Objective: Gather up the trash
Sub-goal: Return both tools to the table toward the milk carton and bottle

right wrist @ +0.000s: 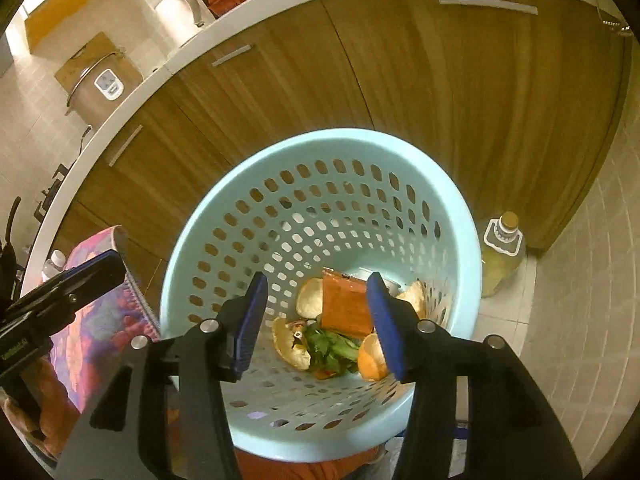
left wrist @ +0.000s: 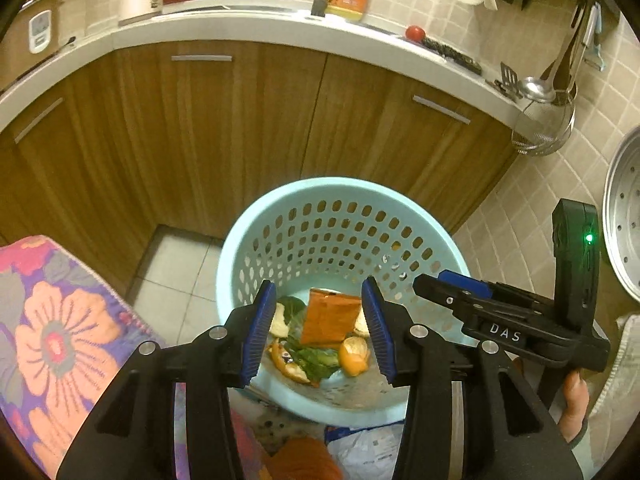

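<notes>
A light blue perforated trash basket (left wrist: 344, 192) stands on the floor by the cabinets; it also shows in the right wrist view (right wrist: 460, 216). At its bottom lie an orange wrapper (left wrist: 330, 316) (right wrist: 346, 306), orange peels (left wrist: 354, 356) (right wrist: 290, 344) and green leaves (left wrist: 316, 358) (right wrist: 330, 348). My left gripper (left wrist: 320, 334) is open and empty above the basket. My right gripper (right wrist: 316, 326) is open and empty above it too. The right gripper (left wrist: 452, 292) shows at the right of the left wrist view, its jaws seeming closed from this side. The left gripper (right wrist: 80, 276) shows at the left of the right wrist view.
Brown wooden cabinets (left wrist: 240, 128) under a white counter (left wrist: 248, 28) stand behind the basket. A flowered cushion (left wrist: 60, 336) is at the left. A yellow oil bottle (right wrist: 502, 252) stands on the floor to the right. A crumpled plastic bag (left wrist: 364, 452) lies near me.
</notes>
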The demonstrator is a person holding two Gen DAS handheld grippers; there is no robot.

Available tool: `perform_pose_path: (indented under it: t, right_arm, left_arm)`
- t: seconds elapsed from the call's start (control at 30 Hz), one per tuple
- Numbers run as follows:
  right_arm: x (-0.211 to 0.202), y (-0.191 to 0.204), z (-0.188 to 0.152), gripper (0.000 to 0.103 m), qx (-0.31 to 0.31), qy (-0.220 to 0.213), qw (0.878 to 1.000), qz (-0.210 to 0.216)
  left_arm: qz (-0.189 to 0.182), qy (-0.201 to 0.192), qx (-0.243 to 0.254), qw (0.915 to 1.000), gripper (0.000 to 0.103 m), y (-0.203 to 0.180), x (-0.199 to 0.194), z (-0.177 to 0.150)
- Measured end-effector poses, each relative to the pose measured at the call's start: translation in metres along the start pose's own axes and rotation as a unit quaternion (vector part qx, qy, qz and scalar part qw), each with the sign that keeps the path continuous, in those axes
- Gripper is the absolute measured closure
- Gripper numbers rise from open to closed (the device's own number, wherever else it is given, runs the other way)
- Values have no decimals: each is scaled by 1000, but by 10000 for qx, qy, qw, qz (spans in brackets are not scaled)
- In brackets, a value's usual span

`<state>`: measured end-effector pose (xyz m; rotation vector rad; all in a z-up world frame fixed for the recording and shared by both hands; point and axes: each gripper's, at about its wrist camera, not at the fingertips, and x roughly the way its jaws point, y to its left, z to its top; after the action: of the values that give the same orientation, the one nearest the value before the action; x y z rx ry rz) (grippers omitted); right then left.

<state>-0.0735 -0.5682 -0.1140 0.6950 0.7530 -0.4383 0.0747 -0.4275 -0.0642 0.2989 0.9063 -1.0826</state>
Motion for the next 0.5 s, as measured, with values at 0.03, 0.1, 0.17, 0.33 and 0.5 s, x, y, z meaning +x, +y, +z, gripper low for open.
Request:
perform_pose_path:
  t: [0.03, 0.1, 0.17, 0.33, 0.5]
  right_arm:
    - [-4, 3, 0, 55, -47, -31, 10000, 35]
    - [-12, 12, 0, 55, -131, -91, 9998, 108]
    - [-19, 22, 0, 55, -227, -145, 9995, 161]
    - [-35, 55, -1, 55, -519, -276, 9977, 344]
    - [-49, 104, -1, 55, -935, -399, 9930, 610]
  left_arm:
    - [-7, -31, -13, 10000, 60, 1, -5, -1]
    - [11, -123, -44, 9999, 60, 3, -16, -2]
    - [25, -227, -83, 9997, 60, 6, -28, -4]
    - [146, -492, -258, 9983, 57, 19, -63, -12]
    - [431, -828, -458, 9946, 53, 41, -109, -27]
